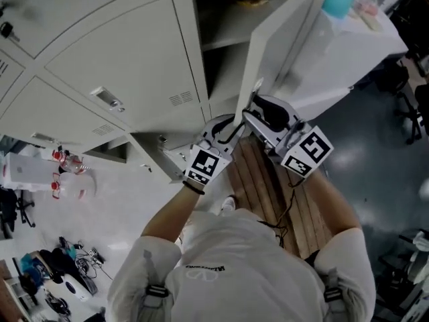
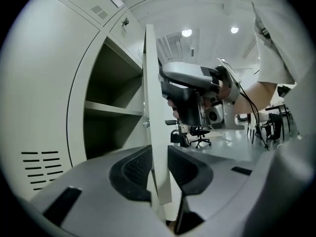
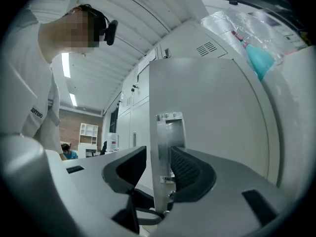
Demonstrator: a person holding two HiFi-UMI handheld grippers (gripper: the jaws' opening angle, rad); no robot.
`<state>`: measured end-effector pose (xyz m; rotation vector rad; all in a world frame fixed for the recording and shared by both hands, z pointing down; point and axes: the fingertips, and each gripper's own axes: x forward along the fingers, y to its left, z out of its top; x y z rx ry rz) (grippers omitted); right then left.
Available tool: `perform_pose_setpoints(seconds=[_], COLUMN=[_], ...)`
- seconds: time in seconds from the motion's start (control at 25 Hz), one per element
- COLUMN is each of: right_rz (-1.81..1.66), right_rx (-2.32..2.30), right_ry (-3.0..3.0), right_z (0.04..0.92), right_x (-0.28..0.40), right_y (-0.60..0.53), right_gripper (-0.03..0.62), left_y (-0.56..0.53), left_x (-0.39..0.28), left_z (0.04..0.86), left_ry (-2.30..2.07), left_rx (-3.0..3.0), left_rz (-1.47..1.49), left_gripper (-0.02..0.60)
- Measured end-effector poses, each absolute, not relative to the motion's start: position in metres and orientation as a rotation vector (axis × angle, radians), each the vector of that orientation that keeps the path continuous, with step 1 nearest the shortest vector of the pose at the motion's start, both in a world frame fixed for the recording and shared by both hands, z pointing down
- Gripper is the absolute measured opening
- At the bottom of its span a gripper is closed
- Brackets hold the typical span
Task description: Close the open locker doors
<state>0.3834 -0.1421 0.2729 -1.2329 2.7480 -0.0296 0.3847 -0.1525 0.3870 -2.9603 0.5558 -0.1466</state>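
One open locker door (image 1: 281,39), pale grey metal.
Two grippers at its free edge: left gripper (image 2: 159,168) clamps it; right gripper (image 3: 158,169) jaws apart, straddling it.

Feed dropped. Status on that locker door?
Left gripper clamped on door edge. Right gripper open, straddling same edge. Door open. No obstruction seen.

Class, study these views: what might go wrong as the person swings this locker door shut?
The left gripper clamps the locker door edge; if it isn't released in time, its jaws may get pinched against the locker frame. The right gripper stands open around the latch plate, so it may slip off or snag there when pushing.
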Motion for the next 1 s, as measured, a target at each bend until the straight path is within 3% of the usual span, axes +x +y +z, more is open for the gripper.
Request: perform_pose_setpoints(seconds=[0.4, 0.48, 0.64, 1.0], right_rz=[-0.009, -0.011, -0.011, 0.008], right_rx=[-1.085, -1.076, -1.07, -1.127], right_ry=[2.802, 2.799, 2.796, 2.768], right_z=[0.272, 0.272, 0.272, 0.272], right_x=[0.367, 0.364, 0.358, 0.351], right_y=[-0.184, -0.195, -0.215, -0.254], right_gripper=[0.06, 0.055, 0.049, 0.038], left_y=[-0.194, -0.2, -0.209, -0.254], left_x=[0.357, 0.346, 0.326, 0.333], left_z=[0.387, 0.387, 0.385, 0.384], left_ry=[0.791, 0.889, 1.05, 1.28], left_rx=[-2.905, -2.87, -2.824, -2.773], left_rz=[-0.204, -0.229, -0.198, -0.143], left_gripper=[0.098, 0.097, 0.031, 0.005])
